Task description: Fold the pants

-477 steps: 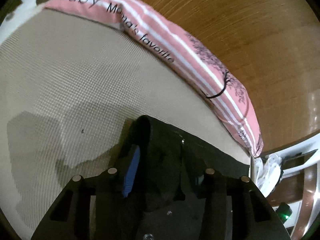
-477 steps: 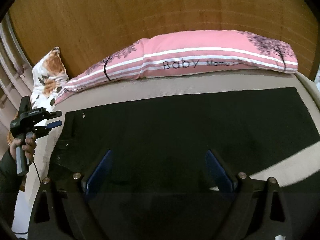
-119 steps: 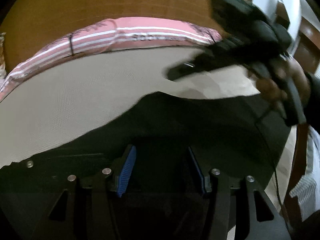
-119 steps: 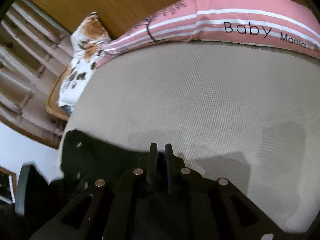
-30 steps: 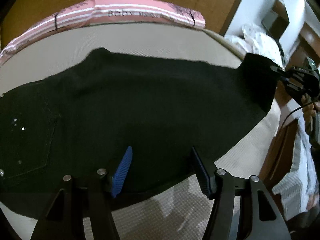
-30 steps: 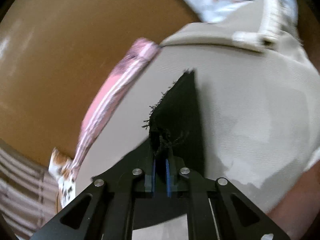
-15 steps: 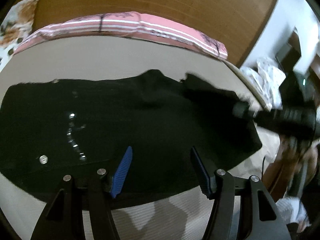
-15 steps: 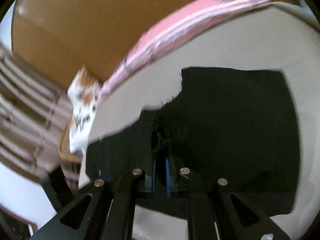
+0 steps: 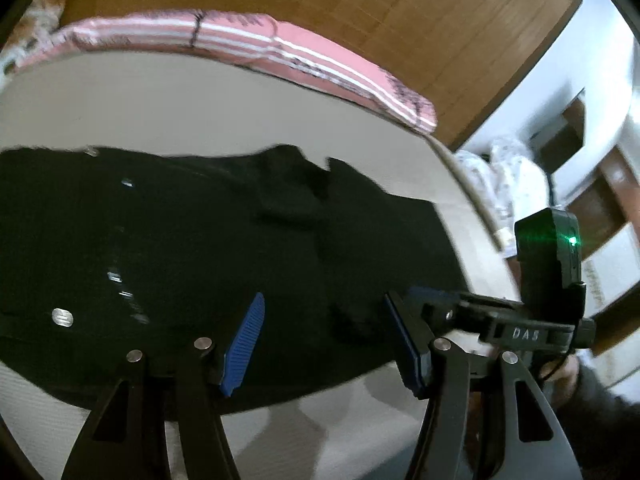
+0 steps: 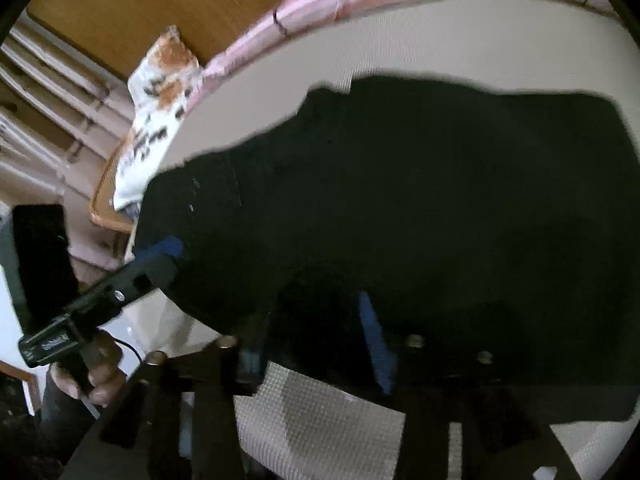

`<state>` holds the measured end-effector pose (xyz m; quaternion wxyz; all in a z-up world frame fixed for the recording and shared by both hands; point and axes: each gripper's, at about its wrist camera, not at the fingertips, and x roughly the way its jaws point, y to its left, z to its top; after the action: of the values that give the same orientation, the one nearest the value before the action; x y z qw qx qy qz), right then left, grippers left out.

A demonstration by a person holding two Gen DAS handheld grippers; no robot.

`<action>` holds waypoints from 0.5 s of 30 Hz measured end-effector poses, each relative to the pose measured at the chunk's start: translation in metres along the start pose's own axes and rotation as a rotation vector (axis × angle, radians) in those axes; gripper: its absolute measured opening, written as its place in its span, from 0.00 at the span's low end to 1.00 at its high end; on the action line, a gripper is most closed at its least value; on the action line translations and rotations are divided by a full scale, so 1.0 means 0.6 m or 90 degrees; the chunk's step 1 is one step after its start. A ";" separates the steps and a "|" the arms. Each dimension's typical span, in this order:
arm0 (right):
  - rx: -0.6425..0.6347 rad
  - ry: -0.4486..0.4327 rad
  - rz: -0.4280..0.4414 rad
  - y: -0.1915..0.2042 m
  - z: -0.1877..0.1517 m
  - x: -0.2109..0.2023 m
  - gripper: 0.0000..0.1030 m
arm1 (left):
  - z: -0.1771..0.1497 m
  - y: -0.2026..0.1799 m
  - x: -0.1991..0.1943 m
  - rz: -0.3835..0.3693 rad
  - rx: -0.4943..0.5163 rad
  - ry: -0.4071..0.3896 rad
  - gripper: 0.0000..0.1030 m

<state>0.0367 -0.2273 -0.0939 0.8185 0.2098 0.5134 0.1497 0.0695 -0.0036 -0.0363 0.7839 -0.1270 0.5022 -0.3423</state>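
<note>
Black pants (image 9: 200, 248) lie doubled over flat on the beige bed (image 9: 168, 112) below the pink pillow (image 9: 248, 44); left gripper (image 9: 324, 336) and right gripper (image 10: 312, 332) both gape wide, holding nothing, above the near hem.

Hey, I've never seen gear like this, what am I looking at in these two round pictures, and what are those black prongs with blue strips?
Those prongs are two hand-held grippers, one in each of a person's hands, with no robot arm. Each round picture comes from a fisheye camera mounted on one gripper, looking along its fingers. The left gripper is open above black pants spread on a beige bed. The right gripper also looks open, though that view is blurred. Each camera also catches the other gripper at the side. A pink striped pillow lies along the wooden headboard. Neither gripper seems to be holding anything.
</note>
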 end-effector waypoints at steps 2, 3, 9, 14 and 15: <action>0.009 -0.033 0.004 -0.008 0.006 -0.036 0.41 | 0.004 -0.005 0.014 -0.045 -0.027 0.025 0.60; 0.018 -0.049 0.002 -0.016 0.007 -0.055 0.42 | 0.006 -0.006 0.023 -0.062 -0.044 0.039 0.60; 0.062 -0.123 -0.026 -0.071 0.008 -0.140 0.43 | 0.026 0.012 0.096 -0.143 -0.186 0.139 0.57; 0.094 -0.146 -0.036 -0.106 0.002 -0.171 0.43 | 0.033 0.027 0.129 -0.124 -0.229 0.169 0.40; 0.101 -0.148 -0.035 -0.114 0.000 -0.174 0.43 | 0.033 0.028 0.135 -0.116 -0.229 0.175 0.39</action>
<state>-0.0059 -0.3348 -0.0463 0.8571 0.2758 0.4308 0.0605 0.1149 -0.0480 -0.0928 0.6387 -0.2613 0.6436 -0.3310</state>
